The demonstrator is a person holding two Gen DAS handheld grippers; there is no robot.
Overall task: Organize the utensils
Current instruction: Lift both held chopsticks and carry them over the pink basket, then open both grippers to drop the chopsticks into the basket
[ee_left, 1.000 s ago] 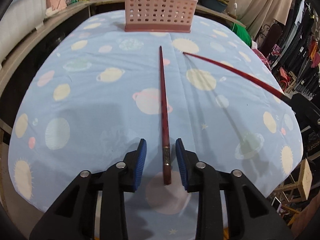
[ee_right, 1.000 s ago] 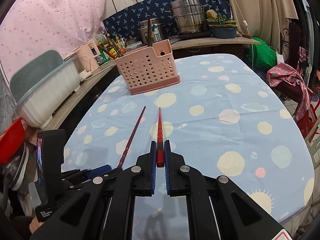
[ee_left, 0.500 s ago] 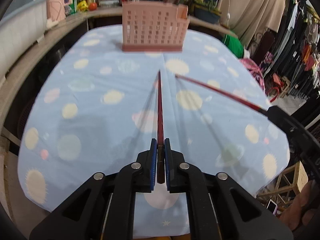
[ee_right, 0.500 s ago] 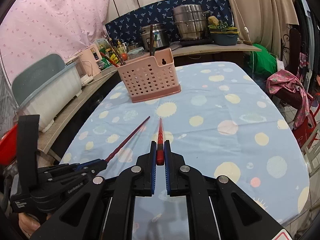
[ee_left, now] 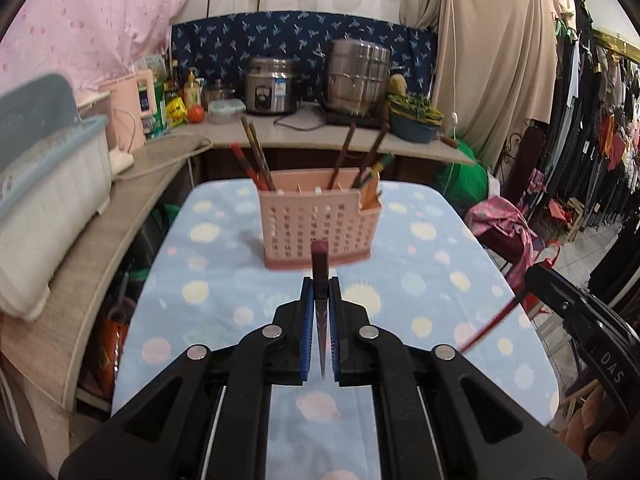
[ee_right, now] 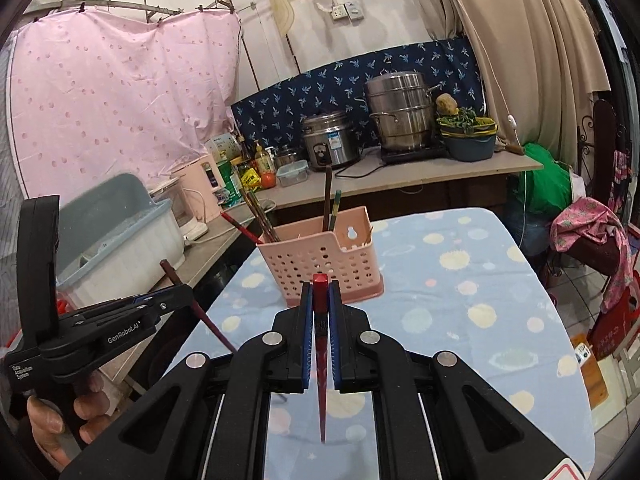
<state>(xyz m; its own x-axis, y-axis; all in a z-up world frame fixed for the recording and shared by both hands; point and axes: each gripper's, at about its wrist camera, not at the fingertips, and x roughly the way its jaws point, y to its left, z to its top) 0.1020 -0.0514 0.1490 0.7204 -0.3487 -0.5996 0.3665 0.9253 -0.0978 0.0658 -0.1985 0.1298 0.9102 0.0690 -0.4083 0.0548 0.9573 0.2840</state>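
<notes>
Chopsticks are pinched in both tongs: the left gripper [ee_left: 320, 292] is pressed together on a dark maroon chopstick [ee_left: 320, 264], the right gripper [ee_right: 320, 300] on a bright red chopstick [ee_right: 321, 320]. Each stick is clamped near its thick end, which sticks up past the fingertips, while the thin tip slants down and back toward the handle. Ahead of both, the pink utensil basket [ee_left: 316, 224] is seen upright on the blue spotted tablecloth [ee_left: 440, 280], with other chopsticks standing inside.
</notes>
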